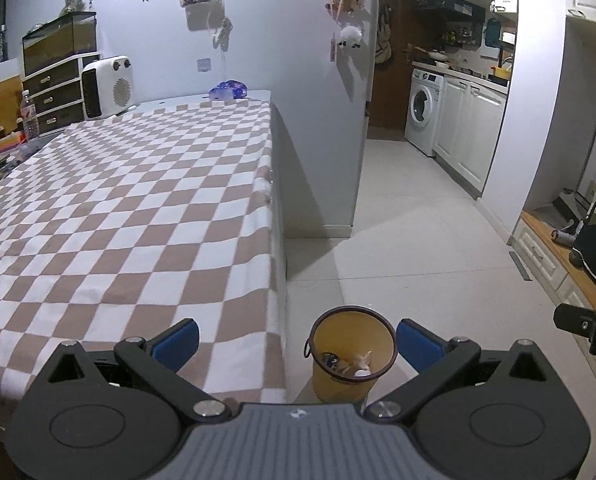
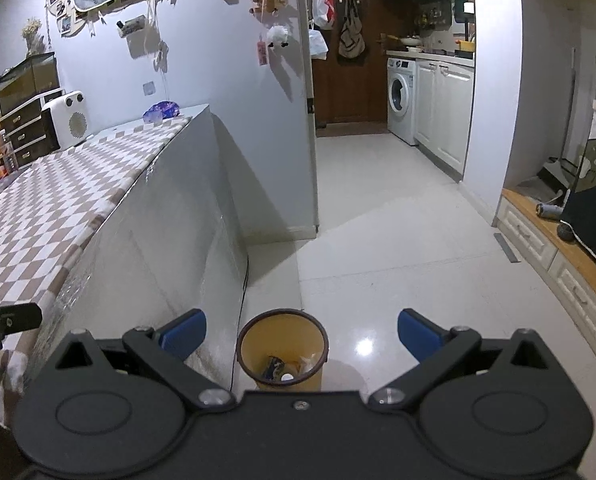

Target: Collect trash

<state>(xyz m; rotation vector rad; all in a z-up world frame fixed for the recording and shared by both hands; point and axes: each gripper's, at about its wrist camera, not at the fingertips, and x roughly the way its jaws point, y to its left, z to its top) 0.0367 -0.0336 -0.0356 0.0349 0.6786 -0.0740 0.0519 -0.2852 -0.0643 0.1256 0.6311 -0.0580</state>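
Both pairs of blue-padded fingers stand spread wide and grasp nothing: the left gripper [image 1: 296,340] hangs over the near right corner of the counter [image 1: 146,208], the right gripper [image 2: 302,334] over the tiled floor [image 2: 398,264] just right of that counter. Between each pair, low on the floor beside the counter's side wall, stands a yellow trash bin [image 2: 283,350] with a dark rim; a few pieces of trash [image 2: 284,369], a blue wrapper and pale scraps among them, lie at its bottom. In the left wrist view the bin [image 1: 353,350] sits near the right finger; part of the other gripper shows at that view's right edge.

A brown-and-white checkered cloth [image 1: 130,184] covers the counter top. At the counter's far end lies a crumpled purple bag [image 1: 229,89]. To the far left stand a white fan heater [image 1: 108,86], a plastic bottle [image 1: 29,114], and a drawer unit [image 1: 56,96] bearing a glass tank [image 1: 60,42]. Far right, past the wall, a white washing machine [image 2: 402,98] adjoins white kitchen cabinets [image 2: 444,110].
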